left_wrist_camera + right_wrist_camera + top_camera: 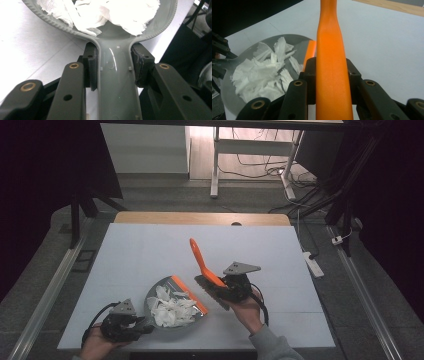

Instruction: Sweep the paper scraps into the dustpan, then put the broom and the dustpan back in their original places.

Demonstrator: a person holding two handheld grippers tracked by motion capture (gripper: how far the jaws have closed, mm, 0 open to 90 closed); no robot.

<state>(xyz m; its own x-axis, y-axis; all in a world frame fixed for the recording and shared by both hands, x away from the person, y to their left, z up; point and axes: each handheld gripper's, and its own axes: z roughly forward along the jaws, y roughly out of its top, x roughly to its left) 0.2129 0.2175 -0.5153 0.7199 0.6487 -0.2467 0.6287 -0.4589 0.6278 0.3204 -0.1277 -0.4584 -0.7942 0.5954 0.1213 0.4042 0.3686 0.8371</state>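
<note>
left gripper clamps dustpan (paper-filled) | right gripper clamps brush

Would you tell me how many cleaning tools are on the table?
2. The grey dustpan, full of torn paper, sits at the near left; the orange-handled brush is right of it, at the pan's orange lip.

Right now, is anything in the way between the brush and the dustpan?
Nothing visible is. The brush, held in the right gripper, sits just right of the dustpan, whose orange lip faces it. Only bare table shows between them. The paper scraps lie inside the pan, and the left gripper holds its handle.
</note>
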